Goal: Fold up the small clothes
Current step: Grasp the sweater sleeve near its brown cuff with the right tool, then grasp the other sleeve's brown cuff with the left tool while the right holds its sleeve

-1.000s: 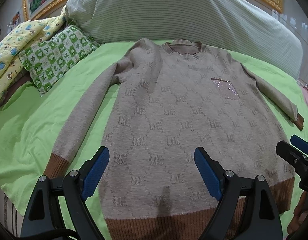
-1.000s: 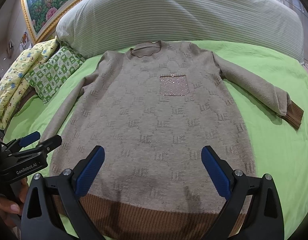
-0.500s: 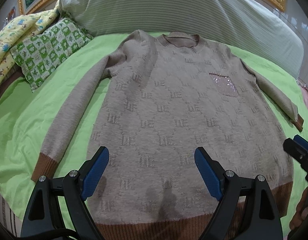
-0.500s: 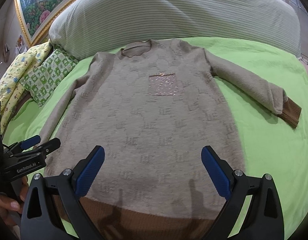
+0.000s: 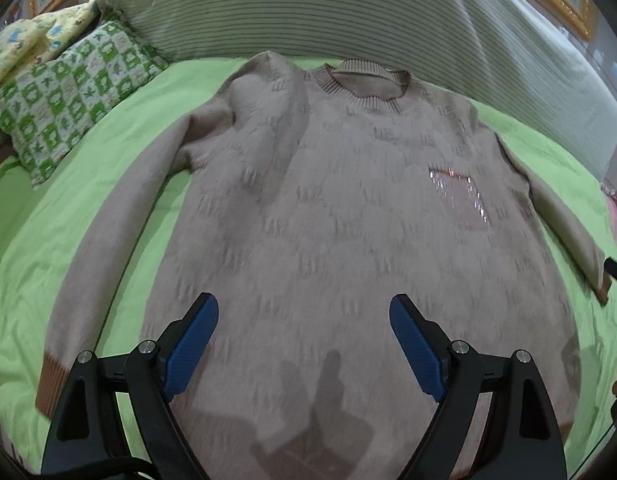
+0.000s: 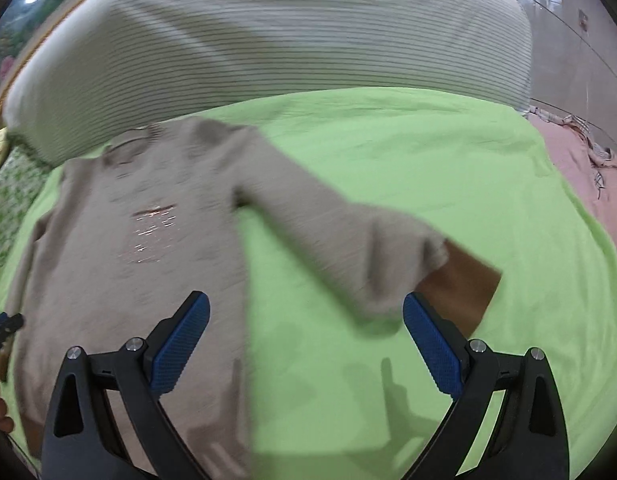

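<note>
Blurring hides the sweater's (image 6: 120, 280) knit pattern.

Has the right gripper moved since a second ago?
Yes. The right gripper has swung to its right: the sweater now sits left in its view, with the sleeve cuff by its right finger.

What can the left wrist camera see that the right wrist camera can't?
Only the left wrist view shows the sweater's left sleeve with its brown cuff, and the yellow blanket. Only the right wrist view shows the pink cloth beside the bed and the right cuff up close. Both show the sweater, its sparkly pocket, the green sheet, the striped pillow, and an open tool, left and right.
</note>
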